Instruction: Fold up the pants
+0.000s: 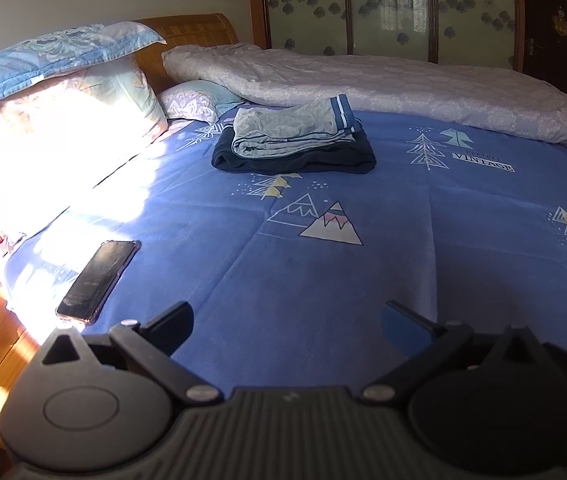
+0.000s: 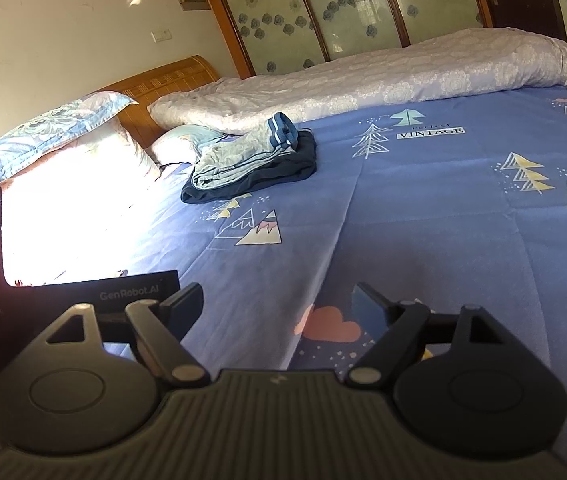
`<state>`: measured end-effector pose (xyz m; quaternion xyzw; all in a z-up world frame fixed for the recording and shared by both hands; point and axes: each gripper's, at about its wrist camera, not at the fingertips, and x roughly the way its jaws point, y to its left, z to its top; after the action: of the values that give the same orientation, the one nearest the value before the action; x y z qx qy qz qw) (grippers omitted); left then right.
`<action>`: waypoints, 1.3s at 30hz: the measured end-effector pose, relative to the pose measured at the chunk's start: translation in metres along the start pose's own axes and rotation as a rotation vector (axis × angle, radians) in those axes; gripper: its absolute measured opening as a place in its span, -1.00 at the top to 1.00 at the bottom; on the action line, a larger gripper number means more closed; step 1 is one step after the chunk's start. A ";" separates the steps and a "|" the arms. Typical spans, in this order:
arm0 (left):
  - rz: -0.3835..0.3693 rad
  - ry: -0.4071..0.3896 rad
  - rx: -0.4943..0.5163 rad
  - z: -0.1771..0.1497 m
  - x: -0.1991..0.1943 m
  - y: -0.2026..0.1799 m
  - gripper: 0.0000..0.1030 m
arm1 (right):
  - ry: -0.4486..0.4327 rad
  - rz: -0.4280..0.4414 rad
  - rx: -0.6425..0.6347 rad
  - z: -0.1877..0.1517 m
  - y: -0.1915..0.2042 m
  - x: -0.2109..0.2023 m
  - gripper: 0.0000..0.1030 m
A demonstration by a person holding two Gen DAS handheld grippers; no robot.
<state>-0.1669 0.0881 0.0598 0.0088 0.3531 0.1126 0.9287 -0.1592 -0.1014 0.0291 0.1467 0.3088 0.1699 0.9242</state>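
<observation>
The left tool (image 1: 287,320) hangs low over the near part of the bed, its two fingers spread wide with only blue sheet (image 1: 323,272) between them; it has hold of nothing. The right tool (image 2: 279,304) is in the same state, fingers far apart above the sheet (image 2: 423,220), nothing between them.

The pants sit well away from both tools, toward the head of the bed. A grey pair (image 1: 291,130) with a striped blue waistband lies folded on top of a dark navy pair (image 1: 295,160), also folded, the two forming one small stack. In the right wrist view the same stack appears, grey pants (image 2: 239,156) over the navy ones (image 2: 267,178). Just behind the stack a pale quilt (image 1: 383,80) is bunched along the far side of the bed, and the stack seems to touch its edge, though the angle makes that hard to confirm.

To the left of the stack, pillows (image 1: 55,92) are piled against the wooden headboard (image 1: 199,30), washed out by strong sunlight. A phone (image 1: 99,282) lies face up on the sheet near the bed's left edge, just ahead of the left tool. In the right wrist view a dark box (image 2: 83,304) printed with "GenRobot.AI" sits at the lower left, beside the right tool's left finger.
</observation>
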 end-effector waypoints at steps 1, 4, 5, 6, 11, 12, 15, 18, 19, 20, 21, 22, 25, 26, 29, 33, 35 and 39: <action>0.000 0.000 0.000 0.000 0.000 0.000 -1.00 | 0.001 0.000 0.000 0.000 0.000 0.000 -0.62; 0.001 -0.001 0.000 0.000 0.000 0.000 -1.00 | 0.000 0.000 0.001 0.000 -0.001 0.000 -0.63; 0.000 -0.002 -0.001 0.000 0.000 0.000 -1.00 | -0.002 0.000 0.001 0.000 -0.001 0.000 -0.63; 0.000 -0.003 -0.002 0.000 0.000 0.000 -1.00 | -0.004 -0.001 0.000 0.001 -0.001 0.000 -0.63; -0.005 -0.010 -0.006 0.000 0.000 0.001 -1.00 | -0.011 -0.006 0.005 -0.001 0.000 0.001 -0.63; -0.006 -0.010 -0.008 0.000 0.000 0.002 -1.00 | -0.011 -0.006 0.006 -0.001 0.000 0.001 -0.63; -0.005 -0.007 -0.010 -0.001 0.000 0.002 -1.00 | -0.012 -0.007 0.008 -0.002 0.001 0.001 -0.63; 0.001 -0.007 -0.002 -0.001 0.000 0.001 -1.00 | -0.011 -0.007 0.008 -0.002 0.001 0.001 -0.63; -0.001 -0.007 -0.001 -0.001 0.001 0.001 -1.00 | -0.011 -0.008 0.008 -0.002 0.001 0.001 -0.63; -0.002 -0.006 -0.002 -0.001 0.001 0.001 -1.00 | -0.012 -0.007 0.009 -0.001 0.001 0.001 -0.63; -0.003 -0.005 -0.003 -0.001 0.001 0.001 -1.00 | -0.013 -0.008 0.010 -0.001 0.001 0.001 -0.63; -0.001 -0.003 -0.003 -0.001 0.001 0.001 -1.00 | -0.014 -0.009 0.010 -0.002 0.001 0.000 -0.63; 0.004 0.008 -0.004 -0.001 0.003 0.001 -1.00 | -0.015 -0.010 0.011 -0.002 0.001 0.000 -0.63; 0.006 0.010 -0.007 -0.002 0.004 0.002 -1.00 | -0.015 -0.010 0.011 -0.002 0.001 0.000 -0.63; 0.010 0.027 -0.005 -0.002 0.006 0.002 -1.00 | -0.015 -0.011 0.011 -0.002 0.001 0.001 -0.63; 0.011 0.031 -0.002 -0.003 0.007 0.001 -1.00 | -0.012 -0.011 0.016 -0.002 0.000 0.001 -0.63; 0.015 0.031 0.006 -0.003 0.007 0.001 -1.00 | -0.011 -0.013 0.018 -0.002 0.001 0.001 -0.63; 0.009 0.034 -0.003 -0.003 0.009 0.003 -1.00 | -0.012 -0.014 0.018 -0.001 0.002 0.002 -0.63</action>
<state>-0.1629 0.0932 0.0524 0.0070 0.3685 0.1176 0.9221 -0.1592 -0.0990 0.0278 0.1542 0.3057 0.1599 0.9259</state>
